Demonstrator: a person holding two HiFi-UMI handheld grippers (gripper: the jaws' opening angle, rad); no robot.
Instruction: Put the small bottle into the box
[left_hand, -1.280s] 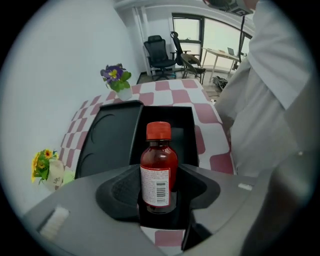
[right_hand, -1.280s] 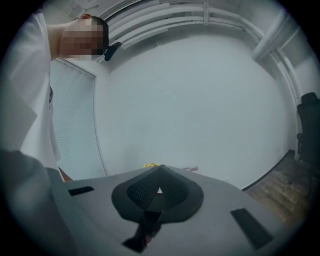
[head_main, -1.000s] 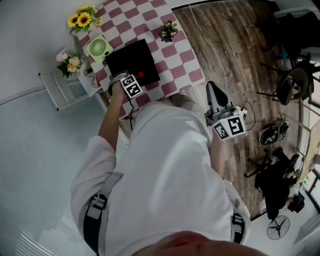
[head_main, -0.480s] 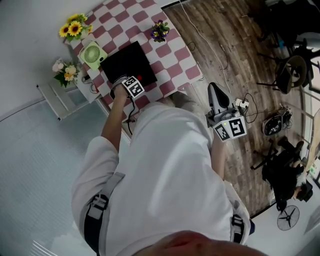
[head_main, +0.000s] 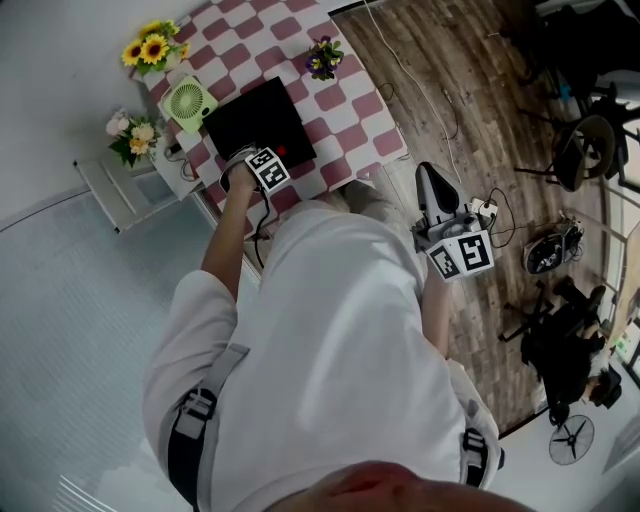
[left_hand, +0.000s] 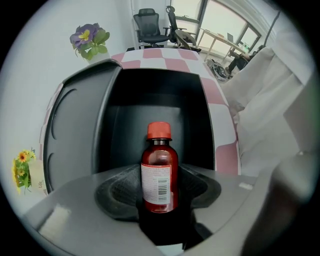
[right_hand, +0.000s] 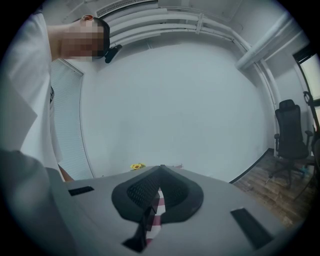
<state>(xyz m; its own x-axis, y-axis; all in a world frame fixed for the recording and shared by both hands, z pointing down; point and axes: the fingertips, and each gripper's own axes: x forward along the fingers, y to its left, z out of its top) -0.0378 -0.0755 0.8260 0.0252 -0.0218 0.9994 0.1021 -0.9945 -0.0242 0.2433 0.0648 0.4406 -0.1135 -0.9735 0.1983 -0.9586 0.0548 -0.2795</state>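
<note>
The small bottle (left_hand: 159, 172), brown with a red cap and a white label, stands upright between the pads of my left gripper (left_hand: 160, 176). The pads touch its sides while the jaws are opening. Behind it lies the open black box (left_hand: 152, 95), its lid (left_hand: 75, 125) swung out to the left. In the head view the left gripper (head_main: 274, 156) is at the near edge of the box (head_main: 248, 113), and the bottle's red cap (head_main: 281, 152) shows there. My right gripper (head_main: 427, 178) hangs off the table by the person's side, shut and empty (right_hand: 160, 169).
The box sits on a pink-and-white checkered table (head_main: 352, 98). Around it are a green fan (head_main: 187, 101), sunflowers (head_main: 150, 48), pink flowers (head_main: 132, 135) and purple flowers (head_main: 324, 58). A white shelf (head_main: 108, 185) stands left of the table. Cables and office chairs (head_main: 585, 170) are on the wood floor.
The left gripper stays at the box's near edge with the bottle between its jaws. The right gripper keeps its place by the person's side. Only the head camera has shifted slightly.
</note>
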